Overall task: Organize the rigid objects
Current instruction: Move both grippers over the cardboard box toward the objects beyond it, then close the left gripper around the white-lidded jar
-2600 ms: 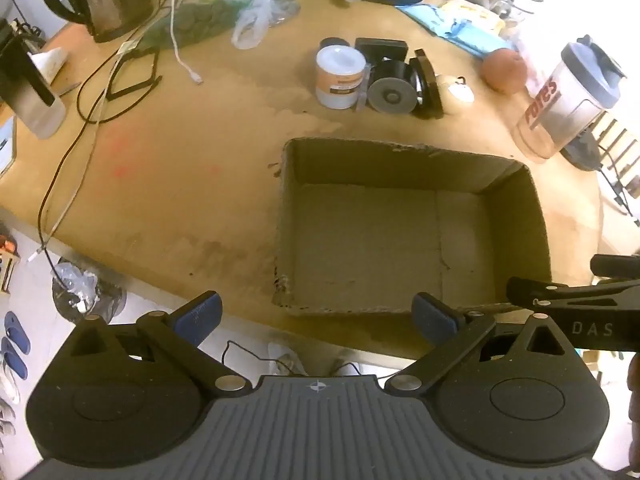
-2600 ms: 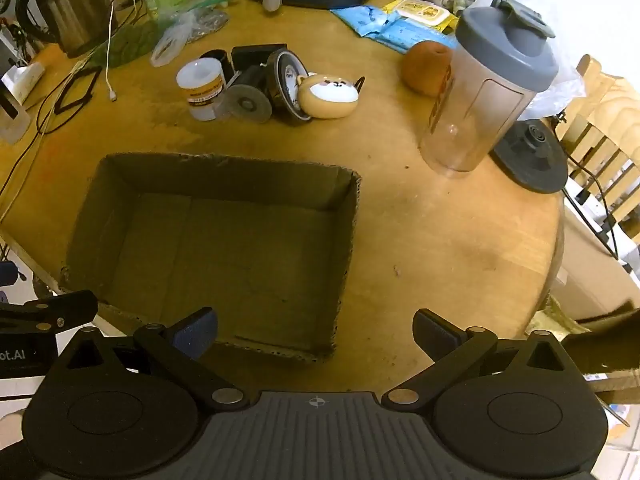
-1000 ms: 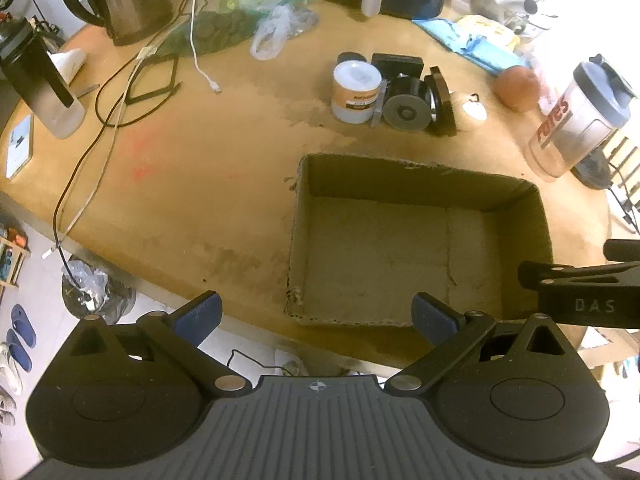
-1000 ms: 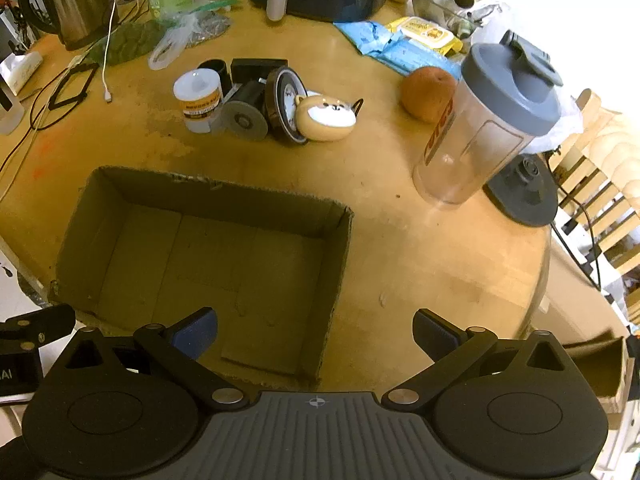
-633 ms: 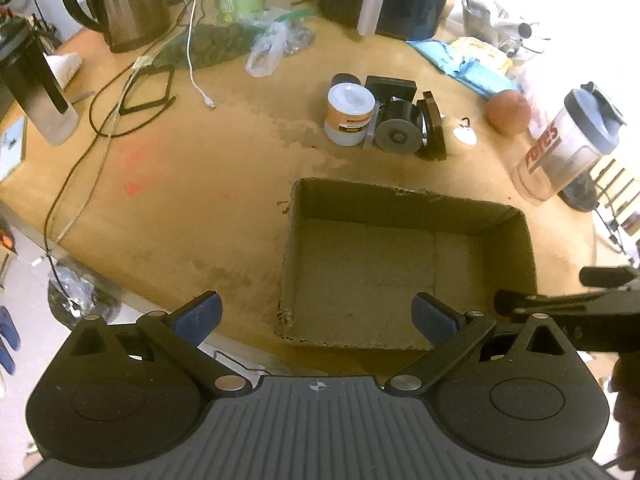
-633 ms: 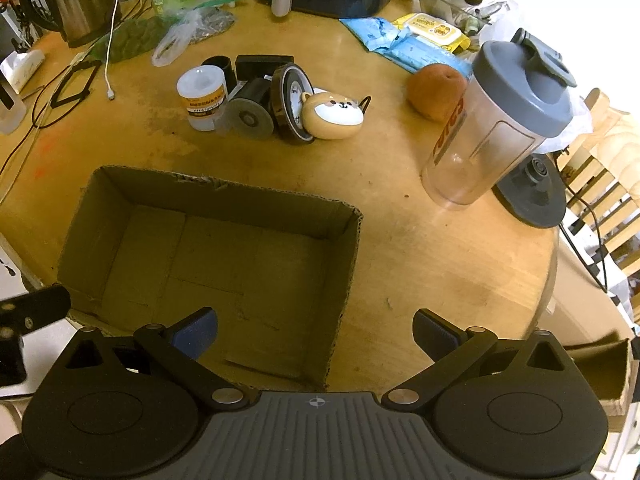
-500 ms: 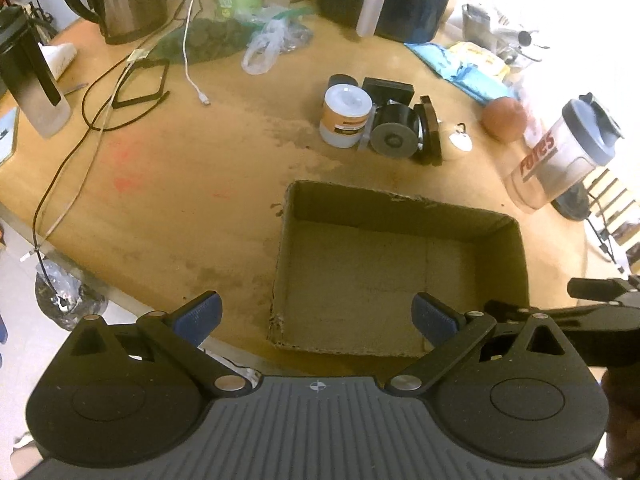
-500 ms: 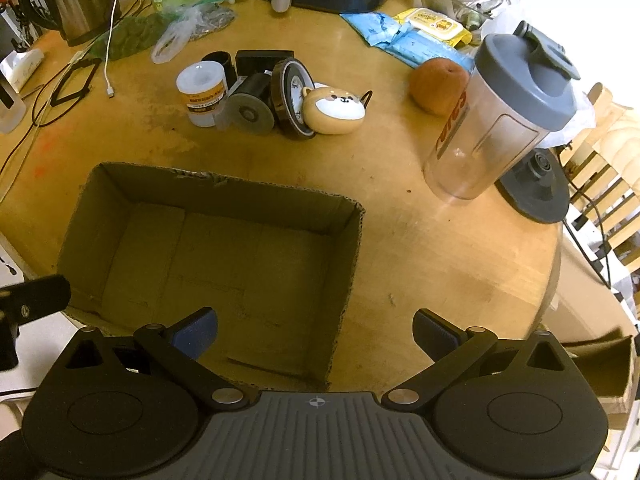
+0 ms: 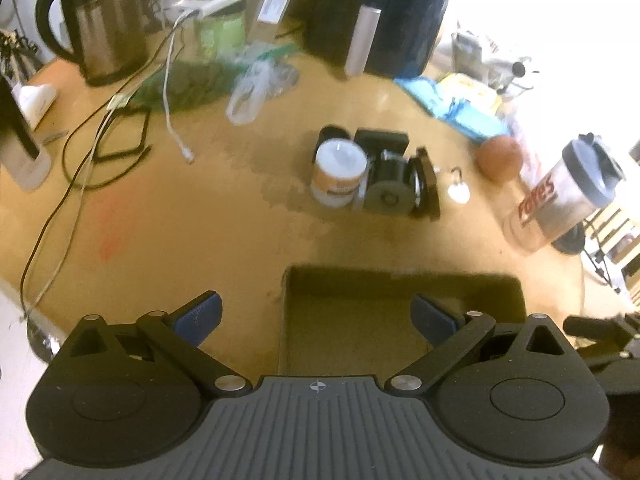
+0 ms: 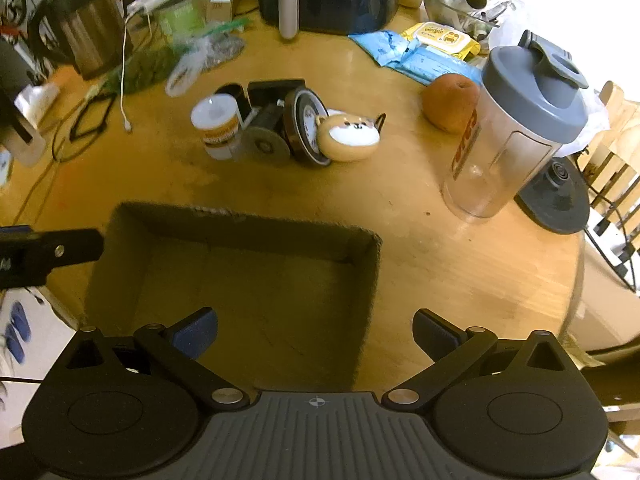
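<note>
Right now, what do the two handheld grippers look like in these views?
Both match: the left gripper and right gripper have black linkage arms with silver pivot pins, two round black housings, a ribbed grey centre plate bearing a crosshair mark, and blue-padded fingers. No sleeves visible.

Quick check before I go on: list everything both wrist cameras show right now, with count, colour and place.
cardboard box: 1, brown, open, nothing inside, near table edge
white tub: 1, white with orange label, beyond box
black roll: 1, lying beside tub
clock: 1, black rim, on edge
dog-face case: 1, tan and white, leaning on clock
orange fruit: 1, left of shaker
shaker bottle: 1, clear, grey lid, right side
kettle: 1, steel and black, far left
blue packets: several, far side
table: 1, wooden, round
left gripper: open
right gripper: open
</note>
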Motion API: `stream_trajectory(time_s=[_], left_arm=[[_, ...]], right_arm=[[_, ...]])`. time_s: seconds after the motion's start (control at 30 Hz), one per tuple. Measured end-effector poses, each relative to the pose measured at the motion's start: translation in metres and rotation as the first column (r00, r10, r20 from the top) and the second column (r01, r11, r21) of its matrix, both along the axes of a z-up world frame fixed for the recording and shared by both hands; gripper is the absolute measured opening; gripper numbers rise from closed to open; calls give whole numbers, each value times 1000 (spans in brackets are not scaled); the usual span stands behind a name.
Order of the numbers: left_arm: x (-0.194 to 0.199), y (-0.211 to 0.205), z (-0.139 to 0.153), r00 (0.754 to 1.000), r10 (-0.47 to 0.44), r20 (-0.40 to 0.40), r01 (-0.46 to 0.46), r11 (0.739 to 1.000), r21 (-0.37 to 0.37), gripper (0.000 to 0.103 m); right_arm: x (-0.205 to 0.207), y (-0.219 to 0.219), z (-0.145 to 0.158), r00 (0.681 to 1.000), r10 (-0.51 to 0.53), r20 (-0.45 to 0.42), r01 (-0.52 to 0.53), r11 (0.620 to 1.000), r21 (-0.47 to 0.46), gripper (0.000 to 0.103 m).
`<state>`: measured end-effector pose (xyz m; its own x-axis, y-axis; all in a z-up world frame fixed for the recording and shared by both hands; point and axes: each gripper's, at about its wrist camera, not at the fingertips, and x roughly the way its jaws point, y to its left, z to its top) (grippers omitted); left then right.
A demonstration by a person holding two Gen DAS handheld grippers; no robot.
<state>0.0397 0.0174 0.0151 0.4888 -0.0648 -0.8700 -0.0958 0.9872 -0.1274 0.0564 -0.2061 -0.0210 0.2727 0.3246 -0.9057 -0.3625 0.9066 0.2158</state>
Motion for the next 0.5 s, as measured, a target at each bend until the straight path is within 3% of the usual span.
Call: stream_trajectory(time_s=[0.5], left_arm=[[74, -6, -12, 989, -112, 100, 106, 992, 69, 102]], right_arm=[[19, 10, 2, 1000, -11, 9, 11, 999, 31, 103]])
